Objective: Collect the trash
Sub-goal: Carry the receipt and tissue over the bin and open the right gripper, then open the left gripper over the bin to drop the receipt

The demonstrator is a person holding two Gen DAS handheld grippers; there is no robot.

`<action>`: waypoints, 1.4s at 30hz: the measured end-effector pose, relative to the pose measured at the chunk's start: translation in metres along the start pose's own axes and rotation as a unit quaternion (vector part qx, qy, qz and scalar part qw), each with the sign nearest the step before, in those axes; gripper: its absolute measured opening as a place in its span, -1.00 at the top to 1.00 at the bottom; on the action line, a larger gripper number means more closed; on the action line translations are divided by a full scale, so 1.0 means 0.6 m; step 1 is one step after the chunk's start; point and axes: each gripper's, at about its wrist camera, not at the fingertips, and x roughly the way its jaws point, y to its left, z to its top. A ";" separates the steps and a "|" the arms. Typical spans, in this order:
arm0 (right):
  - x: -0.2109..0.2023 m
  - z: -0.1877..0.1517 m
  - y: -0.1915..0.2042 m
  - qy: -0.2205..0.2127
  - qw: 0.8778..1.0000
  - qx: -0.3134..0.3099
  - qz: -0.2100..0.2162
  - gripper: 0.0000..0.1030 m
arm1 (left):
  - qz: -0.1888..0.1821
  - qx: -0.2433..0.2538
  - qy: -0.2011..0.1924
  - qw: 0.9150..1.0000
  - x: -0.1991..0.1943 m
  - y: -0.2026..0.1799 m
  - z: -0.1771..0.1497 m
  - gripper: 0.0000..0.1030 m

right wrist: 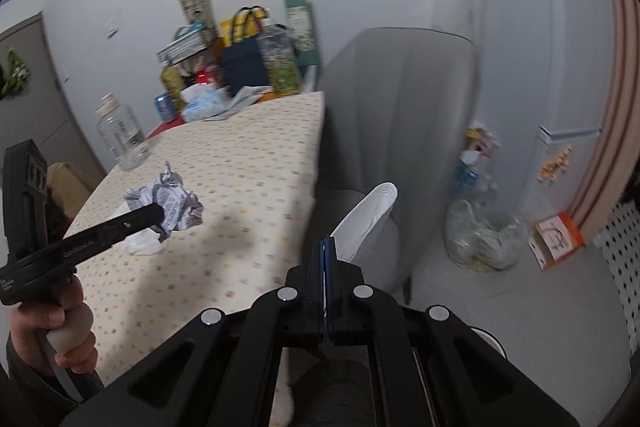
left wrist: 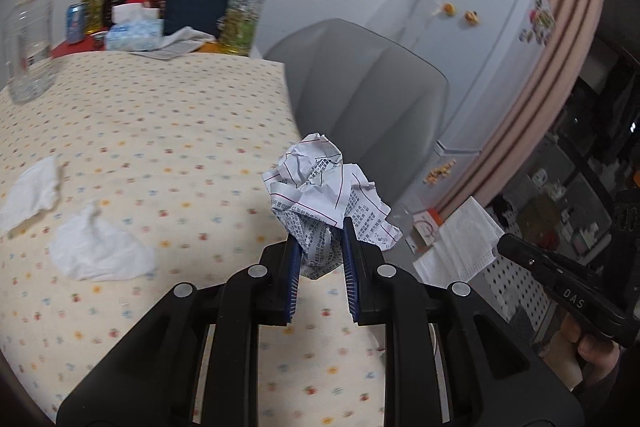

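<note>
Left gripper point(left wrist: 318, 247) clamps crumpled paper point(left wrist: 326, 195); right gripper point(right wrist: 326, 259) pinches face mask point(right wrist: 366, 219) — bin bag point(right wrist: 484, 235) lies right, nearer the right.

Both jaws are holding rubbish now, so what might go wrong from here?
The crumpled paper bulges well beyond the left gripper, pinched only at its base, so it might slip out. The face mask hangs loosely from the right gripper and may snag the grey chair. Two tissues on the tablecloth might be forgotten.
</note>
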 end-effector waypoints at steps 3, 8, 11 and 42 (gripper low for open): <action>-0.002 -0.017 -0.050 0.005 0.999 0.024 -0.020 0.97 | -0.015 0.025 0.019 0.999 0.036 -0.050 -0.005 0.62; 0.002 -0.060 -0.140 0.021 0.996 0.069 -0.049 0.97 | -0.034 0.057 0.053 0.996 0.089 -0.119 -0.022 0.62; 0.011 -0.090 -0.187 0.034 0.993 0.095 -0.061 0.97 | -0.042 0.079 0.075 0.993 0.122 -0.160 -0.036 0.62; -0.040 -0.251 -0.425 0.048 0.953 0.256 -0.154 -0.21 | -0.098 0.209 0.217 0.949 0.309 -0.408 -0.176 0.63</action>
